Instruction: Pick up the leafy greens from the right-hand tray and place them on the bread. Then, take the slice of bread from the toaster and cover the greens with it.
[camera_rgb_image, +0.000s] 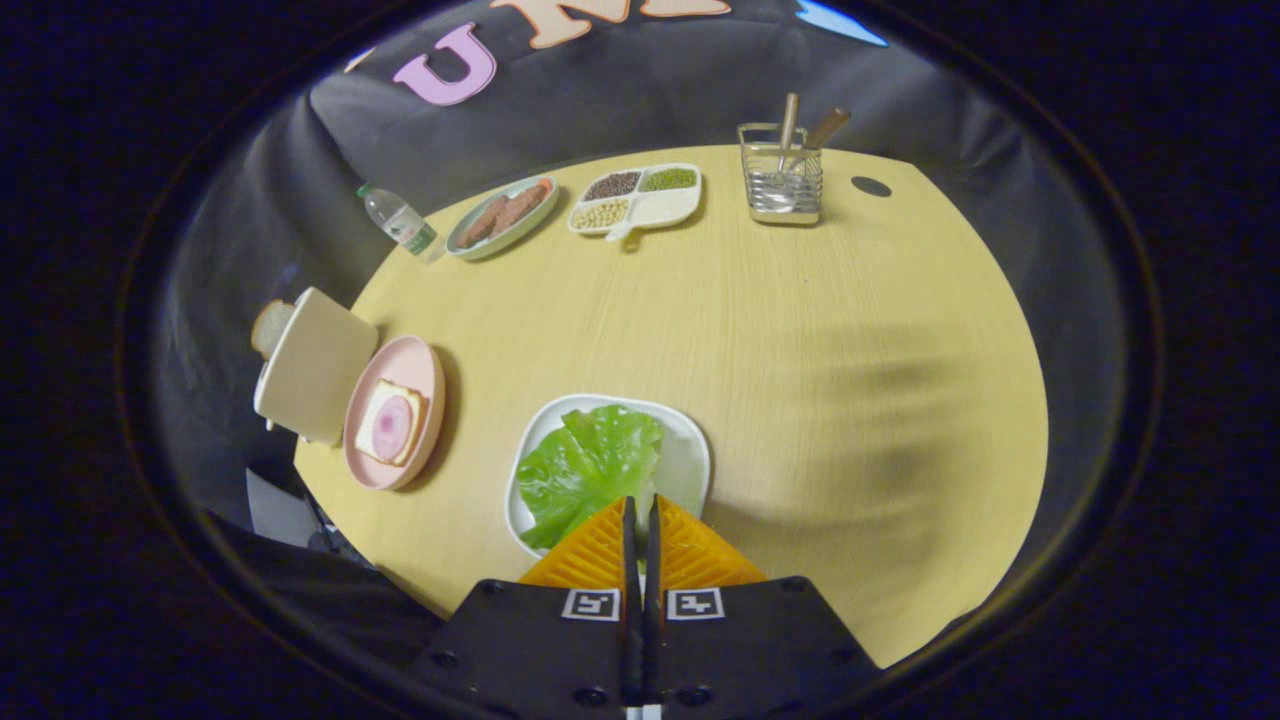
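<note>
Gripper view has the tool (640, 520) poised above the lettuce leaf (588, 470) on its white tray (690, 450), fingers pressed together and empty — first step, so next it must open, then descend.

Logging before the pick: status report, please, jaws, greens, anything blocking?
Gripper jaws closed, empty, above white tray's near edge. Leafy greens untouched on tray. Bread waiting on pink plate. Path clear.
</note>
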